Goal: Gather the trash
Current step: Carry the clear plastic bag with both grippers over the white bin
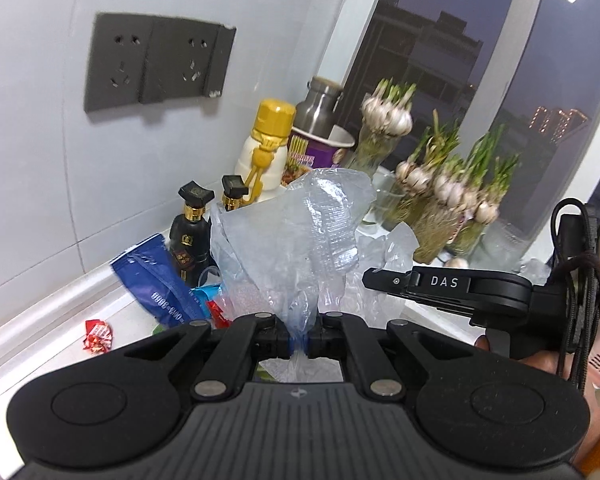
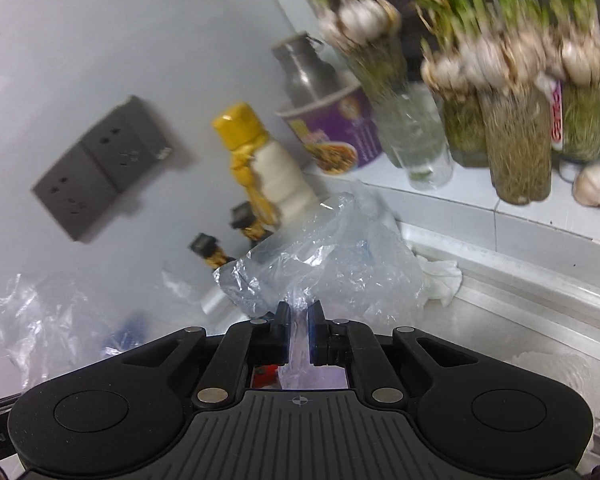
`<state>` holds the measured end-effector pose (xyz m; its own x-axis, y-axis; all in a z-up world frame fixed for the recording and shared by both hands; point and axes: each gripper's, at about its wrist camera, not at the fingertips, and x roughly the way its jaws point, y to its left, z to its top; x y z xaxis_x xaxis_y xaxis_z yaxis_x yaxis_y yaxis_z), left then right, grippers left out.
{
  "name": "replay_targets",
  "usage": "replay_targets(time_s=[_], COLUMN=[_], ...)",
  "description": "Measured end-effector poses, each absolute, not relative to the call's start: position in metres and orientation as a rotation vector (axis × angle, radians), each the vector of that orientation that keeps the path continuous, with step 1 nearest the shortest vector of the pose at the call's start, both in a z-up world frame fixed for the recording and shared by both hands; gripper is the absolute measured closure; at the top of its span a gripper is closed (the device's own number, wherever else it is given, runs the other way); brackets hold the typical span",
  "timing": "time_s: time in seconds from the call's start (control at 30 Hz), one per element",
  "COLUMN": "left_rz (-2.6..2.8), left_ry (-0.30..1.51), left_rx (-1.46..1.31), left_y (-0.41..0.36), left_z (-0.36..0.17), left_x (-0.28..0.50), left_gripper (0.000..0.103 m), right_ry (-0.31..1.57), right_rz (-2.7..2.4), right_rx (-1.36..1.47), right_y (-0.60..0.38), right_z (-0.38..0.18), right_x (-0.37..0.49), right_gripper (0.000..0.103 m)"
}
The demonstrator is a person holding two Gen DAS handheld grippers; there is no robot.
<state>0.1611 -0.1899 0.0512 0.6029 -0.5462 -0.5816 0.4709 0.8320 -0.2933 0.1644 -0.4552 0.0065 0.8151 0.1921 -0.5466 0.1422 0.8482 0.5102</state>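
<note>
Item 1, nearest: left gripper (image 1: 299,340), jaws clenched on a gathered neck of the clear plastic bag (image 1: 300,240). The film rises from the pinch and fans open above it, which suggests the bag is being held up as the receptacle for the trash.

Item 2: right gripper (image 2: 299,322), jaws closed tight on another fold of clear plastic film (image 2: 324,264). In the left wrist view this gripper enters from the right, just beside the bag, so both probably hold the same bag by two edges to spread its mouth; the frames do not settle that.

Item 3, counter (image 1: 52,320), left of the bag: a red candy wrapper (image 1: 99,335) lying loose, a blue sachet (image 1: 156,280) propped against the wall ledge, and small red and blue scraps touching the bag's base. These read as trash not yet collected.

Item 4, right of the bag: a crumpled white tissue (image 2: 440,280) near the ledge.

Item 5, further back: two dark small bottles with gold collars (image 1: 190,232), a white bottle with yellow cap (image 1: 266,148), a purple instant-noodle cup (image 1: 320,152) with a steel flask (image 1: 318,108) behind.

Item 6, far, on the windowsill: jars of sprouting garlic (image 1: 440,200), evidently kept there for light. Grey wall sockets (image 1: 156,64) at upper left.
</note>
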Motion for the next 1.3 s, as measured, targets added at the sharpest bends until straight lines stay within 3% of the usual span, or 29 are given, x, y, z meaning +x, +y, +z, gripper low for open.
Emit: replay_targets(time_s=[0.5,1.3], left_rz=[-0.557,-0.248], left_ry=[0.689,0.776], left_rx=[-0.184,-0.436], left_y=[-0.099,0.062], left_z=[0.056,-0.007], left_x=[0.09,0.024], left_gripper=[0.1,0.099], right_ry=[0.631,0.831], right_rz=[0.105,0.399], right_rx=[0.587,0.617], right_y=[-0.388,-0.228], right_z=[0.036,0.018], right_x=[0.08,0.019], right_gripper=[0.096,0.096])
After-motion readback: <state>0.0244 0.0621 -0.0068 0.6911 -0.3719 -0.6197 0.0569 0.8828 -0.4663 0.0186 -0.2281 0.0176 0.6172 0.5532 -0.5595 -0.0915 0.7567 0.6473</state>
